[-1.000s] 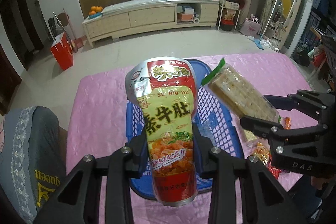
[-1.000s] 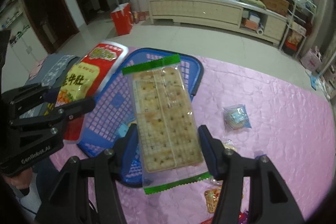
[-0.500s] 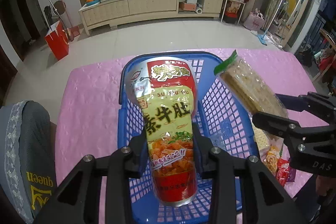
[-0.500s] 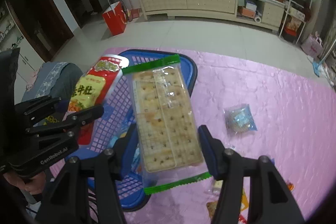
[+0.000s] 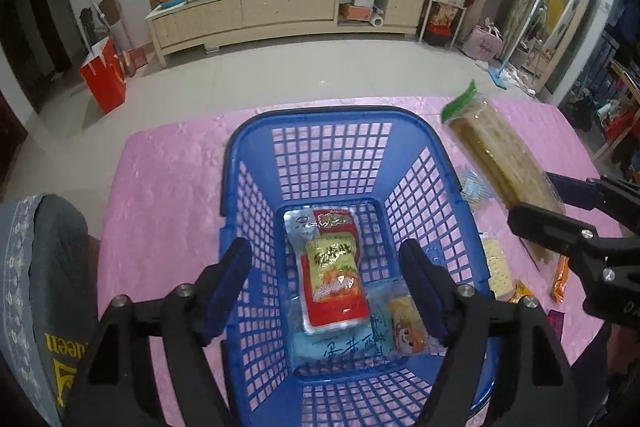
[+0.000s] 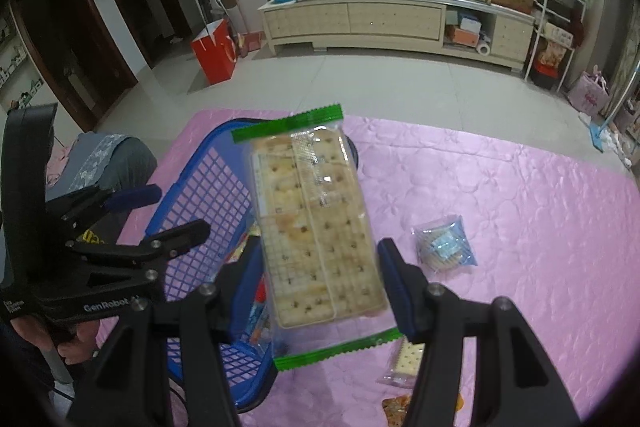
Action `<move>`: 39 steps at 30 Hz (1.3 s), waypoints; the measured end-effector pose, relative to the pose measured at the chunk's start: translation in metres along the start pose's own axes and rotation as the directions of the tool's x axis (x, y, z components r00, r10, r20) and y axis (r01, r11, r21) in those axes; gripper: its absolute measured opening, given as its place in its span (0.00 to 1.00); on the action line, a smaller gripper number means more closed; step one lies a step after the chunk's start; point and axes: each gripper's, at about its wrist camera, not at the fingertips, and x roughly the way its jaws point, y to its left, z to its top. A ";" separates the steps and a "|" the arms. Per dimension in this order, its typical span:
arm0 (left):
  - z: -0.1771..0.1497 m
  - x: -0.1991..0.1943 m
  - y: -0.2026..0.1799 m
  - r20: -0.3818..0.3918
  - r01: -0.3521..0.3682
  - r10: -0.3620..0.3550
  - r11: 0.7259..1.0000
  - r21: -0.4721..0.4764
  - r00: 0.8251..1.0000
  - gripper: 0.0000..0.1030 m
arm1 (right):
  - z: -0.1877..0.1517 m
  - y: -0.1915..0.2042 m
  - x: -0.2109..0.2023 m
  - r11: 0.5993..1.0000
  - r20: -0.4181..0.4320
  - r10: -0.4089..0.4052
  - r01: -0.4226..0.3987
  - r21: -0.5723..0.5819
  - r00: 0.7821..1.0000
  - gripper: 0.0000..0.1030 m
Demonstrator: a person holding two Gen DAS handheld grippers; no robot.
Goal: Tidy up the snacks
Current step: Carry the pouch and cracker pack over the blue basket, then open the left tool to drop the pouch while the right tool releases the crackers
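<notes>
My left gripper (image 5: pixel 325 287) is opening; its red-and-yellow foil snack pouch (image 5: pixel 334 277) has dropped into the blue plastic basket (image 5: pixel 256 187), one snack stowed, while my right gripper (image 6: pixel 316 287) clamps the clear cracker packet (image 6: pixel 316 227).

"GenRobot" stands in white on the black body of the left gripper (image 6: pixel 154 217), at 8 o'clock in the right wrist view. Yellow letters "ueen" show upside down on the grey cushion (image 5: pixel 48 307).

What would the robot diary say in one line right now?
left gripper: opening, empty | red-yellow snack pouch: in blue plastic basket | right gripper: holding green-edged clear cracker pack
</notes>
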 end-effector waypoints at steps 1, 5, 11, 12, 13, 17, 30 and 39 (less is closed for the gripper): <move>-0.001 -0.003 0.003 0.002 -0.001 0.001 1.000 -0.013 1.000 0.72 | 0.000 0.001 -0.001 1.000 -0.001 0.005 -0.005 -0.001 1.000 0.60; -0.012 -0.016 0.014 0.020 -0.008 0.009 0.999 -0.034 1.000 0.72 | -0.002 0.011 -0.008 1.000 0.006 0.014 -0.014 -0.019 1.000 0.60; -0.027 -0.042 0.023 0.050 -0.017 0.019 0.999 -0.047 0.999 0.72 | -0.003 0.035 -0.014 0.997 0.006 0.042 -0.041 -0.058 0.999 0.60; -0.029 -0.045 0.025 0.053 -0.020 0.022 0.999 -0.048 0.998 0.72 | -0.003 0.039 -0.014 0.997 0.005 0.047 -0.046 -0.065 0.999 0.60; -0.032 -0.049 0.027 0.056 -0.022 0.024 0.999 -0.049 0.998 0.72 | -0.004 0.046 -0.014 0.995 0.002 0.053 -0.053 -0.083 0.999 0.60; -0.048 -0.060 0.038 0.058 -0.036 0.039 0.998 -0.051 0.998 0.72 | -0.008 0.068 -0.008 0.985 -0.023 0.064 -0.067 -0.160 0.998 0.60; -0.092 -0.068 0.062 0.028 -0.065 0.069 0.992 -0.112 0.997 0.72 | -0.033 0.110 0.040 0.898 -0.155 0.022 -0.088 -0.431 0.988 0.60; -0.104 -0.058 0.065 -0.004 -0.051 0.051 0.991 -0.124 0.999 0.72 | -0.039 0.117 0.056 0.859 -0.230 0.009 -0.125 -0.497 0.973 0.60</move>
